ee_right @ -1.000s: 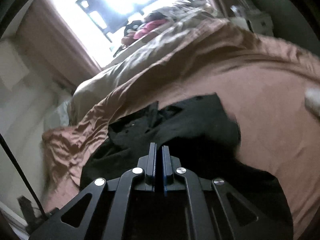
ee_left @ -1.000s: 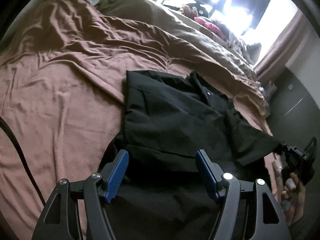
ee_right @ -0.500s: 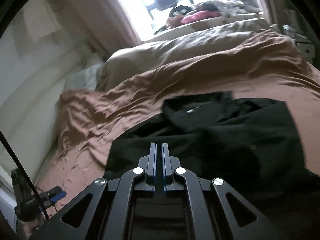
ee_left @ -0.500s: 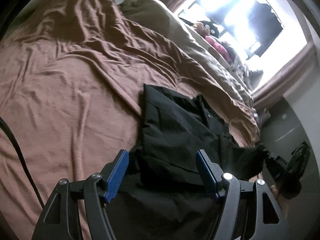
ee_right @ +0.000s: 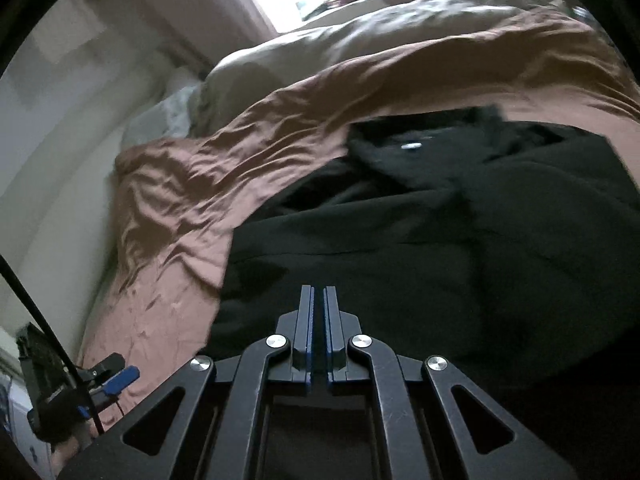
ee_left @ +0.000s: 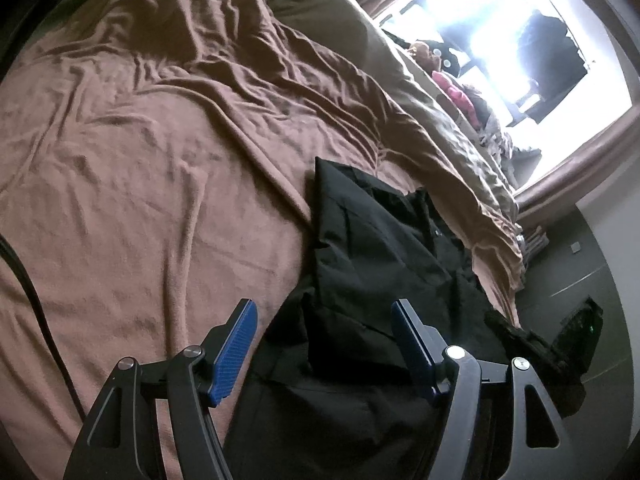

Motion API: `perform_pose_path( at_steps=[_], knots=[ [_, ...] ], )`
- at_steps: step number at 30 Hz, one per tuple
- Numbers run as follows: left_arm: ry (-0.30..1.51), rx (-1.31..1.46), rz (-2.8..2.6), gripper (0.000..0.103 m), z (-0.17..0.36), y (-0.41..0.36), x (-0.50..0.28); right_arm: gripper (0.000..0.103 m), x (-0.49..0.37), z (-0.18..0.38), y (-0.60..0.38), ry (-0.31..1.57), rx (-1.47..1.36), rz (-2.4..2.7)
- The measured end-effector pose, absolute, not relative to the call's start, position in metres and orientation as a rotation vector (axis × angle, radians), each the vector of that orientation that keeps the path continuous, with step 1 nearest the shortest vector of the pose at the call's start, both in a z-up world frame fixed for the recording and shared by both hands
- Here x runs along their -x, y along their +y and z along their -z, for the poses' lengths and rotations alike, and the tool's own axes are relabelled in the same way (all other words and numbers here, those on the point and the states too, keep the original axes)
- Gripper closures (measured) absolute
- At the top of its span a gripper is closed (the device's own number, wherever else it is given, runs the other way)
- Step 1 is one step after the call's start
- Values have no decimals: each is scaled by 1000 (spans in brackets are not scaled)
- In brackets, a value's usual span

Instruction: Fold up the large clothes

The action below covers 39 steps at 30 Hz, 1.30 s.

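A large black shirt (ee_left: pixel 372 264) lies on a brown blanket (ee_left: pixel 152 168) on a bed, one side folded over. My left gripper (ee_left: pixel 324 312) is open, its blue pads above the shirt's near left part, holding nothing. My right gripper (ee_right: pixel 318 292) is shut with its pads pressed together over the black shirt (ee_right: pixel 440 240); whether cloth is pinched between them does not show. The right gripper (ee_left: pixel 532 344) also shows dimly in the left wrist view at the shirt's right edge. The left gripper (ee_right: pixel 108 380) shows at the lower left of the right wrist view, beyond the bed's edge.
A beige duvet (ee_left: pixel 400 80) and soft toys (ee_left: pixel 456 92) lie along the far side of the bed under a bright window (ee_left: pixel 520 40). A black cable (ee_left: pixel 28 300) crosses the blanket at left. A pale wall (ee_right: pixel 60 140) stands left of the bed.
Both views have swung. The right gripper has moved in over the shirt from its right edge, and the sleeve no longer sticks out to the right. The left gripper has stayed open.
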<state>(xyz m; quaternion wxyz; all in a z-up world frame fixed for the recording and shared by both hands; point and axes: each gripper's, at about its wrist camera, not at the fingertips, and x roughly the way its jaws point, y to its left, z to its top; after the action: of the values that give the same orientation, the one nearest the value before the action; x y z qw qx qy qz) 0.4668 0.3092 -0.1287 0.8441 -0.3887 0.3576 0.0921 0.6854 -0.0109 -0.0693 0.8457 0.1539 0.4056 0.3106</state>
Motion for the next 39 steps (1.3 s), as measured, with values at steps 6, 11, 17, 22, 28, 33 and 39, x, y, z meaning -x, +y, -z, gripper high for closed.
perform_pose_path(
  at_steps=[6, 11, 17, 22, 28, 33, 39],
  knots=[
    [778, 776, -168, 32, 127, 292, -476, 67, -688, 62, -103, 842, -408, -539],
    [789, 746, -146, 27, 126, 280, -481, 0, -685, 65, -157, 814, -509, -498],
    [786, 738, -150, 27, 125, 278, -481, 2, -698, 94, -165, 862, -606, -408],
    [784, 746, -159, 27, 126, 281, -478, 72, -730, 106, -152, 895, -548, -311],
    [782, 767, -162, 27, 129, 288, -476, 101, -714, 53, -99, 774, -373, -359],
    [784, 781, -169, 27, 130, 291, -473, 101, -678, 11, -24, 705, -229, -466],
    [768, 816, -159, 27, 129, 300, -467, 101, -645, 1, 50, 715, -136, -549]
  ],
)
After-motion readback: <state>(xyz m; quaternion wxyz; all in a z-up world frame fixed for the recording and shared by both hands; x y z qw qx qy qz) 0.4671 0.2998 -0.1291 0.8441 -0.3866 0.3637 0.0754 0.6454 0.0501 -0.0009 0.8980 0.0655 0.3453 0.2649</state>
